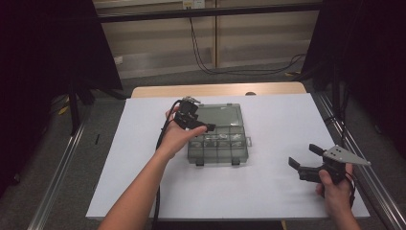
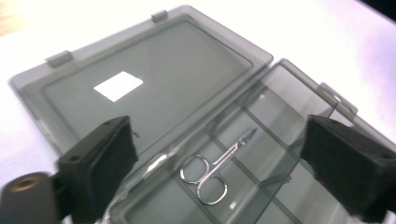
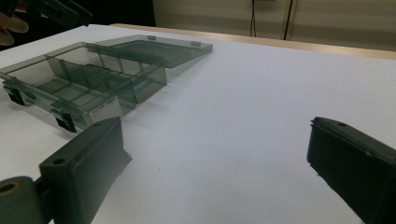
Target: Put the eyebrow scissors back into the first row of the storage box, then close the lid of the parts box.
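One box (image 1: 218, 134) is lying open on the white bench (image 1: 287, 191) in the high view, lid flat on the far side, tray with its dividers on the near side. Two grippers are in play: the left gripper (image 1: 198, 125) is hovering over the tray's left end with jaws spread, and the right gripper (image 1: 302, 158) is waiting well apart, near the bench's right edge, jaws spread too and holding nothing. Two dark latches are sticking out from the tray's near wall.

Switching to the left gripper view, one pair of scissors (image 2: 215, 170) is lying in a tray compartment, blades closed, tip pointing up and right, right between the two spread jaws. One white label (image 2: 118, 86) is showing through the lid (image 2: 140, 79). Here is the risk, as I judge it: the scissors are thin, shiny metal lying flat, so the jaws could slip off them or just scrape the floor of the tray. The dividers are standing close by, and a wide jaw could catch one and shove the light box across the bench.

Over to the right gripper view, the box is sitting far left with nothing bracing it, and the right gripper's jaws are gaping over bare bench. Since the box is not being steadied, any push from the left side may slide it.
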